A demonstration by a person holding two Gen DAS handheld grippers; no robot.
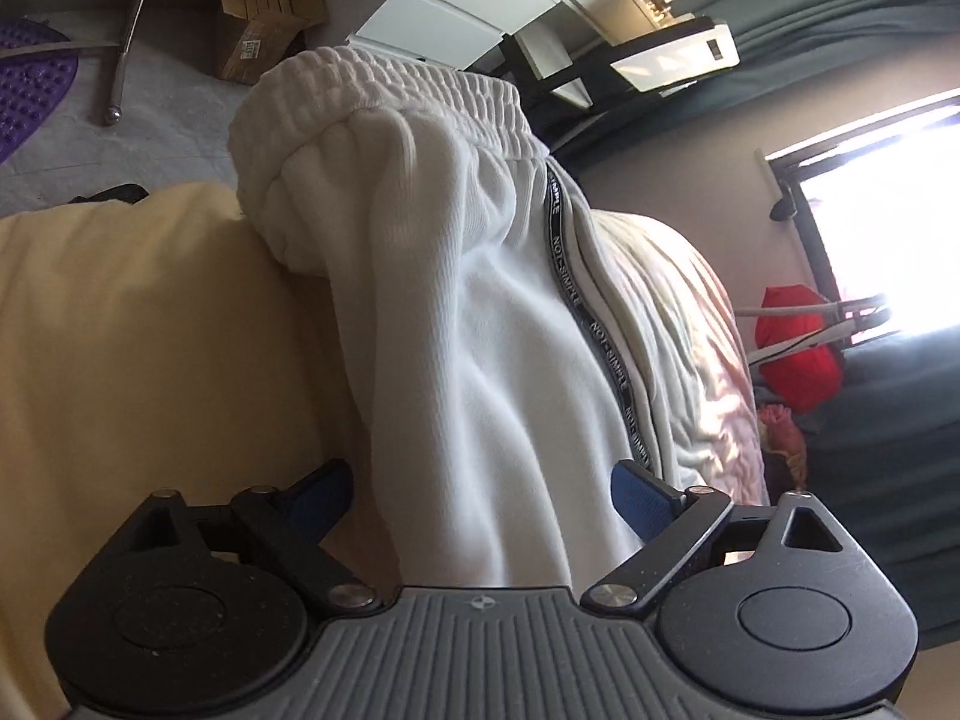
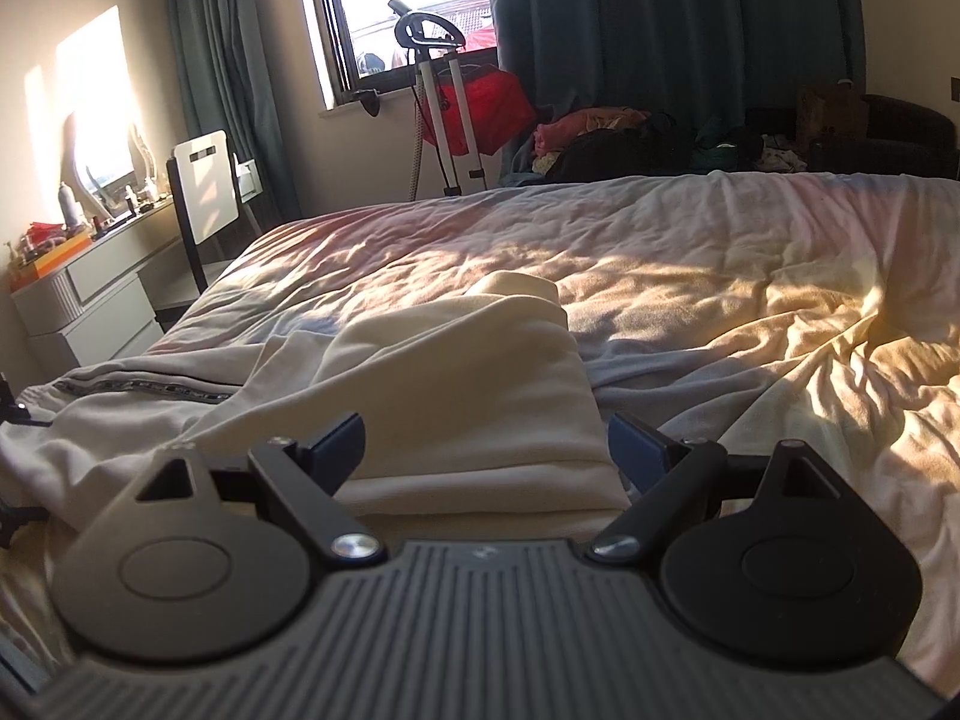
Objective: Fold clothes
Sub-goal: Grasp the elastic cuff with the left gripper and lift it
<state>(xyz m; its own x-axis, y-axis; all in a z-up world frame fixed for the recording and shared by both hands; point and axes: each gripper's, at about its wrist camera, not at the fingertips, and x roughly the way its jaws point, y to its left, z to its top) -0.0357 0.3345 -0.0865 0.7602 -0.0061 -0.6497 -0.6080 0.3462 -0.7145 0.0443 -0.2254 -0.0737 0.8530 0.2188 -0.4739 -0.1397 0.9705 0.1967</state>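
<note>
White sweatpants (image 1: 474, 276) with an elastic waistband and a black lettered side stripe (image 1: 576, 300) fill the left wrist view. They run between the wide-apart blue pads of my left gripper (image 1: 480, 498), which is open. A cream folded garment (image 1: 150, 312) lies to their left. In the right wrist view the cream folded garment (image 2: 474, 384) lies on the bed between the spread pads of my open right gripper (image 2: 486, 450). The sweatpants (image 2: 120, 414) lie to its left, stripe showing.
The bed's rumpled light sheet (image 2: 720, 276) stretches ahead and right. A dresser (image 2: 90, 300) and white chair (image 2: 204, 198) stand at the left. A garment steamer (image 2: 444, 102), red bag and clothes pile (image 2: 600, 138) sit by the window. A cardboard box (image 1: 264, 12) is on the floor.
</note>
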